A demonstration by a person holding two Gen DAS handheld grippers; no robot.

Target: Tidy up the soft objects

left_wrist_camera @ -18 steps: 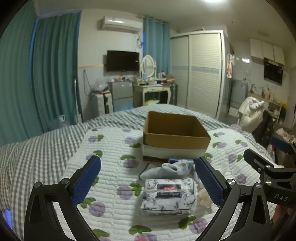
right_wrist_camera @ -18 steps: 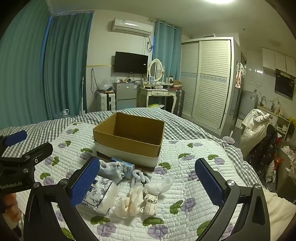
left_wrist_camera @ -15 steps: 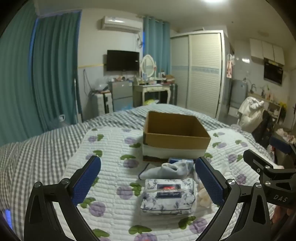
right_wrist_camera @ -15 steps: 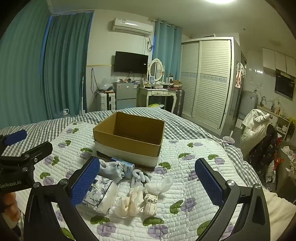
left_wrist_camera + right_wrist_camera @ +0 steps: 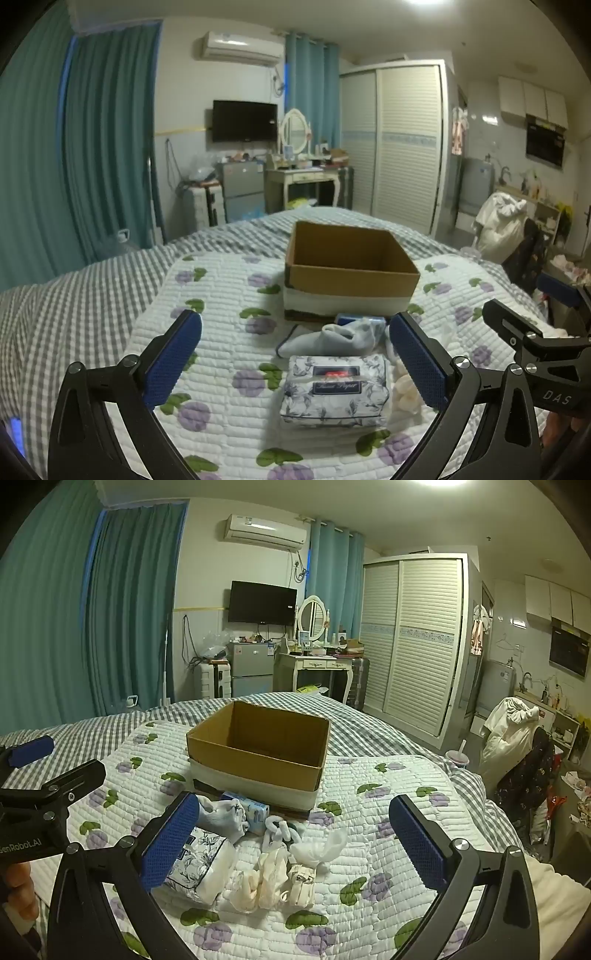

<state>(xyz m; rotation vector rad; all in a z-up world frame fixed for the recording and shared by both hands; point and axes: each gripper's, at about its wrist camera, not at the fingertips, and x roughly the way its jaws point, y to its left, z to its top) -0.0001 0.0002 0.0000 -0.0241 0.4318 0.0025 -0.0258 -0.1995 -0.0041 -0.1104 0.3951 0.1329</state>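
An open cardboard box point(image 5: 351, 269) point(image 5: 258, 749) stands on the quilted bed cover point(image 5: 221, 354). In front of it lie a floral tissue pack point(image 5: 334, 391) point(image 5: 199, 867), a pale blue sock point(image 5: 332, 338) point(image 5: 221, 818), a small blue packet point(image 5: 247, 808), cream socks point(image 5: 266, 878) and a white sock point(image 5: 317, 847). My left gripper point(image 5: 295, 363) hovers open above the tissue pack, with nothing between its blue pads. My right gripper point(image 5: 295, 843) is open over the cream and white socks, touching none of them.
The quilt lies on a grey checked bedsheet point(image 5: 74, 295). Beyond the bed are teal curtains point(image 5: 92, 166), a dressing table point(image 5: 317, 664), a small fridge point(image 5: 251, 668) and a white wardrobe point(image 5: 413, 638). A chair piled with clothes point(image 5: 517, 738) stands at the right.
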